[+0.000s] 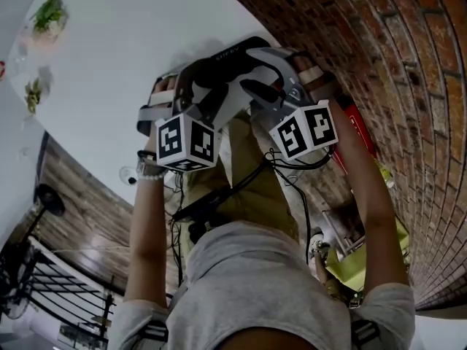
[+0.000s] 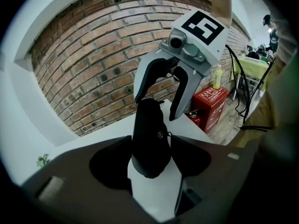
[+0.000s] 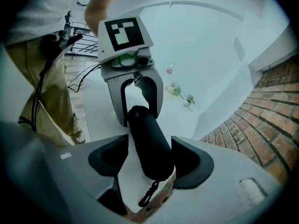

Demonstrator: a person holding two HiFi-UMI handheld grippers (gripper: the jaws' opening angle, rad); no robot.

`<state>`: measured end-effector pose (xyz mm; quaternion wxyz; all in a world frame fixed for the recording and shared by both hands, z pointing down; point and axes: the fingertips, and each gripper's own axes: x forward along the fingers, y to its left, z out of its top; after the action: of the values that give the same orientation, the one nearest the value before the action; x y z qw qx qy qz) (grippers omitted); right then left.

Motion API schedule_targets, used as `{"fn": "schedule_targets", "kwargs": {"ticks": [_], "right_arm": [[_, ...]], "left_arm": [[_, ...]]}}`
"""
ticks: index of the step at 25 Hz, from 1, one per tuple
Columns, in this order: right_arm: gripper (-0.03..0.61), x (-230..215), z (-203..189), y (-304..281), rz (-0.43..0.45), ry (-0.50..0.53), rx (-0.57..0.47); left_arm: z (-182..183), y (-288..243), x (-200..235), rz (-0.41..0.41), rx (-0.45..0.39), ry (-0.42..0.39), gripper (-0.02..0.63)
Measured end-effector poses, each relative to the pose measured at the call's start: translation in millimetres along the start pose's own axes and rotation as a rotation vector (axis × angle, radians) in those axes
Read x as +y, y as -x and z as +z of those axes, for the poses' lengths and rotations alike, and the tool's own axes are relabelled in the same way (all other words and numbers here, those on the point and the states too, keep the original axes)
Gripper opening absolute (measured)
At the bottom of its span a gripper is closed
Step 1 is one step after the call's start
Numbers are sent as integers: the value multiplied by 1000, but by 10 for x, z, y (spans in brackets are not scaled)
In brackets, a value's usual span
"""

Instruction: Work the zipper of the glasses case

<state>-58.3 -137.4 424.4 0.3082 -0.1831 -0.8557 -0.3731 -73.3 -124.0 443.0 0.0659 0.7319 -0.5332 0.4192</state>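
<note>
Left gripper view shows the closed black glasses case clenched in my left tongs, its far end between my right tongs, released and spread; behind stands a red box. Only the right gripper view catches the clip dangling off its end; only the left one, the smaller zipper pull on its side.

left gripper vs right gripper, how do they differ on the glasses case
The left gripper has its jaws closed on the glasses case, while the right gripper has its jaws open around the case, not pressing on it. The end of the case with the clip hanging from it lies at the right gripper, and the plain rounded end lies at the left gripper. Shared: both straddle the same case, one at each end.
</note>
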Motion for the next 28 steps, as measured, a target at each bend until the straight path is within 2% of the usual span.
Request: {"fn": "schedule_targets", "kwargs": {"ticks": [5,11,16,21,23,25,28], "right_arm": [[288,-17,-50,-152,53,102,17],[272,-54,-46,-238,85,121,4],[268,-53,-26,-276,108,122,-4],[268,-60,-15,-257,122,117,-16],[268,-53,-47,-220,128,113,-22],[268,-52,-67,-200,134,108,-25],[267,-63,-73,-207,144,100,-32]], "left_arm": [[-11,-8,2,10,10,-9,276],[-48,-27,38,37,34,9,275],[-59,149,104,104,27,142,298],[32,378,96,218,-12,374,301],[93,384,34,266,-8,459,284],[103,362,-6,328,22,498,264],[99,336,11,434,86,465,246]]}}
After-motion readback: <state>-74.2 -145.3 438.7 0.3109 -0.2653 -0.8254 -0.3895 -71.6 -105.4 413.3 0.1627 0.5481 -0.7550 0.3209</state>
